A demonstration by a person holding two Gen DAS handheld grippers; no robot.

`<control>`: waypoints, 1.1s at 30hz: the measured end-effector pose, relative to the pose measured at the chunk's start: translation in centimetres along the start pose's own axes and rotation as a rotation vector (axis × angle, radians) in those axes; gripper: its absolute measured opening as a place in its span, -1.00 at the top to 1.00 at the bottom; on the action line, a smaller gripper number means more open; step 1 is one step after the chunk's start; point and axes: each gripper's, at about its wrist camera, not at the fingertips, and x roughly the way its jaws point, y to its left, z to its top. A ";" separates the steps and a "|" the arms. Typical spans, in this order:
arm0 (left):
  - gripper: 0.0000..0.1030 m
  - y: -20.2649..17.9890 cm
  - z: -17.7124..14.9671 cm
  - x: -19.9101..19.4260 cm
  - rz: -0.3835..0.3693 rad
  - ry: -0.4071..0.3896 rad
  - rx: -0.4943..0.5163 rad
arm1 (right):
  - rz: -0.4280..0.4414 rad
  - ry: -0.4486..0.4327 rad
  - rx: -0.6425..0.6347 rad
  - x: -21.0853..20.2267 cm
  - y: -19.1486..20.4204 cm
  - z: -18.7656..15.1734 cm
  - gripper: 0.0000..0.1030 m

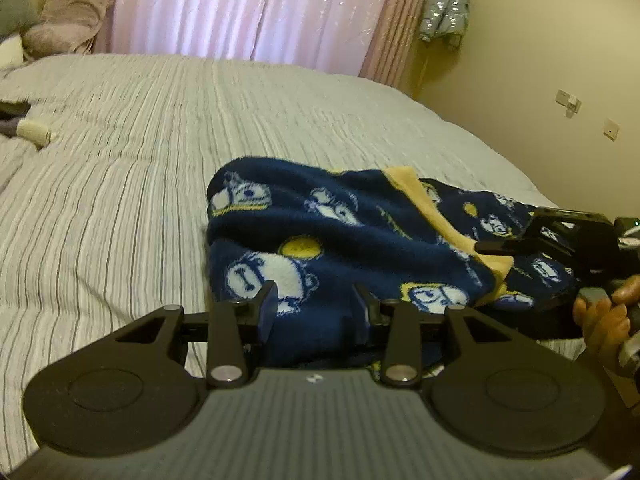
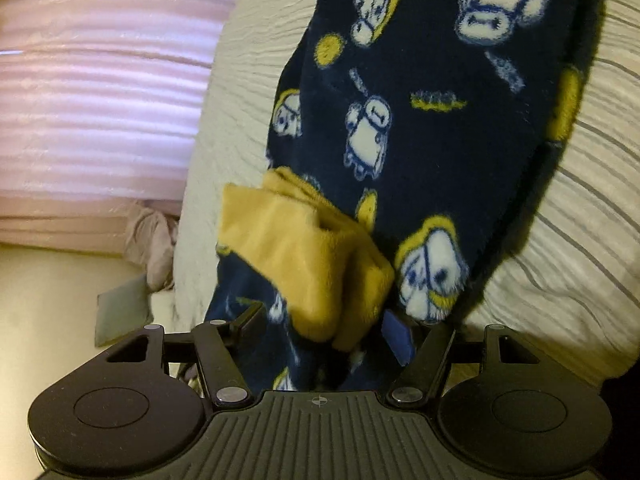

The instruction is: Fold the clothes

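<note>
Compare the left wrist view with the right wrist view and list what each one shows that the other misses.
Only the left wrist view shows the silver jacket hanging on the wall, the wall sockets, the person's hand and the right gripper from outside.

Only the right wrist view shows the yellow cuff bunched between that gripper's open fingers.

Both show the navy fleece garment, the striped bedcover and the pink curtain.

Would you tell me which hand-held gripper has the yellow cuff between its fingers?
The right hand-held gripper: the yellow cuff sits between its open fingers; the left hand-held gripper straddles only navy fleece.
</note>
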 end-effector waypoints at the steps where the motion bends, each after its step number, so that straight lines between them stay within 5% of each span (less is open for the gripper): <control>1: 0.31 0.1 -0.1 0.2 0.001 0.003 -0.008 | -0.007 0.002 -0.012 0.6 0.3 0.2 0.12; 3: 0.31 0.2 -0.1 0.5 0.001 0.009 -0.020 | -0.023 0.007 -0.090 1.4 1.3 0.3 0.60; 7: 0.32 0.2 0.1 0.8 -0.024 0.007 -0.037 | 0.020 -0.155 -0.531 -1.3 6.0 -2.1 0.70; 12: 0.32 -0.9 0.5 1.8 -0.048 0.017 -0.018 | 0.013 -0.398 -0.923 -4.8 7.7 -5.7 0.70; 15: 0.32 -1.4 0.3 3.0 -0.048 0.054 -0.012 | -0.193 -0.297 -0.739 -2.5 3.5 -3.4 0.70; 16: 0.32 -1.5 0.3 3.2 -0.047 0.061 -0.014 | -0.218 -0.223 -0.592 -1.7 1.4 -1.9 0.70; 18: 0.32 -1.7 0.4 3.2 -0.042 0.063 -0.007 | -0.161 -0.216 -0.478 -2.1 0.0 -0.8 0.70; 24: 0.32 -1.6 0.6 3.4 -0.034 0.066 0.002 | -0.008 -0.349 -0.731 -5.2 4.9 -3.1 0.70; 26: 0.32 -1.5 0.9 3.2 -0.033 0.062 0.000 | -0.069 -0.222 -0.664 -3.7 3.3 -2.3 0.69; 28: 0.32 -1.4 1.3 3.1 -0.031 0.058 -0.003 | -0.117 -0.117 -0.548 -2.6 0.8 -1.1 0.30; 33: 0.32 -1.1 2.2 2.7 -0.027 0.048 -0.008 | -0.055 -0.145 -0.506 -4.4 1.0 3.0 -0.29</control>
